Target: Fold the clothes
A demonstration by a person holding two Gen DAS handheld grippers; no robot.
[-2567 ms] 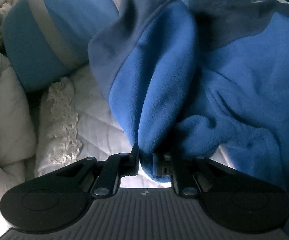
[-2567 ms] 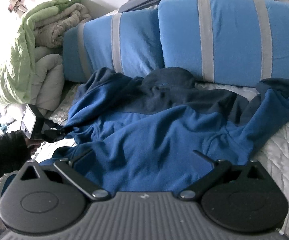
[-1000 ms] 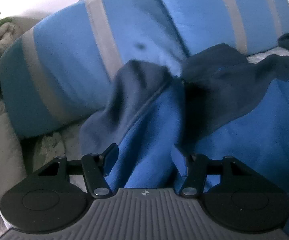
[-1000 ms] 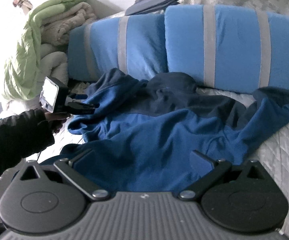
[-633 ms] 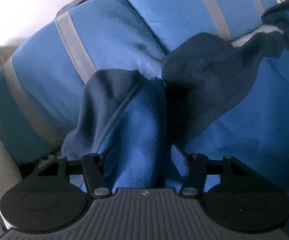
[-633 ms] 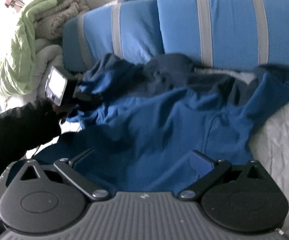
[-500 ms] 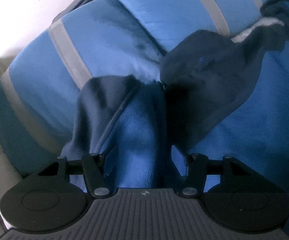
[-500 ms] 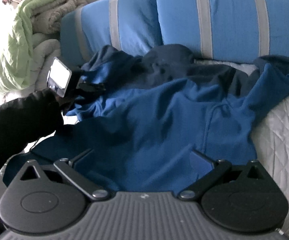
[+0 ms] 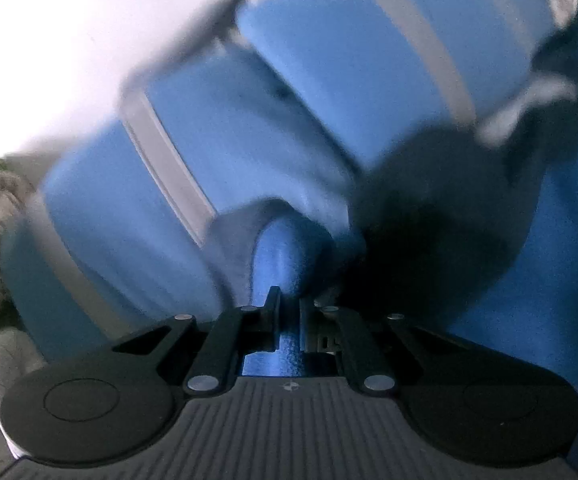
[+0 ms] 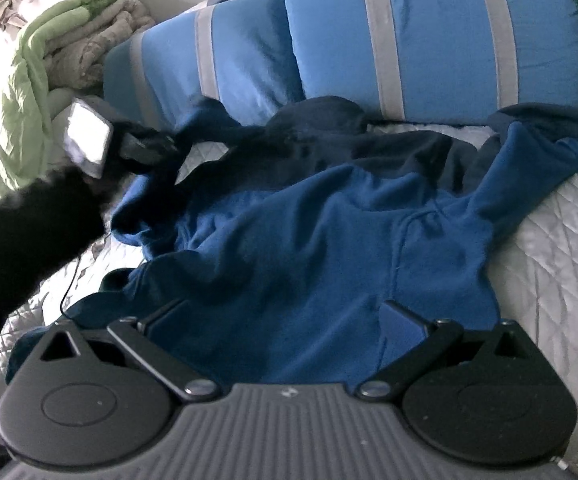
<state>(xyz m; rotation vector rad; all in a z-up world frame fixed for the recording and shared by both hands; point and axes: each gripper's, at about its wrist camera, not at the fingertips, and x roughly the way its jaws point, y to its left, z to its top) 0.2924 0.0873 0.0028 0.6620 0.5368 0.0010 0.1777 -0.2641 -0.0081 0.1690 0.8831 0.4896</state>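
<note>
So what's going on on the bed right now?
A person is starting to fold a blue fleece jacket spread on the quilted bed in front of two blue pillows. The left gripper has just closed and pinches a fold of the left sleeve. The right gripper hovers open over the jacket's hem, holding nothing.

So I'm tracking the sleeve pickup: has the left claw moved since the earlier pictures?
Yes. In the right wrist view the left claw has risen toward the blue pillows, shut on the fleece sleeve.
</note>
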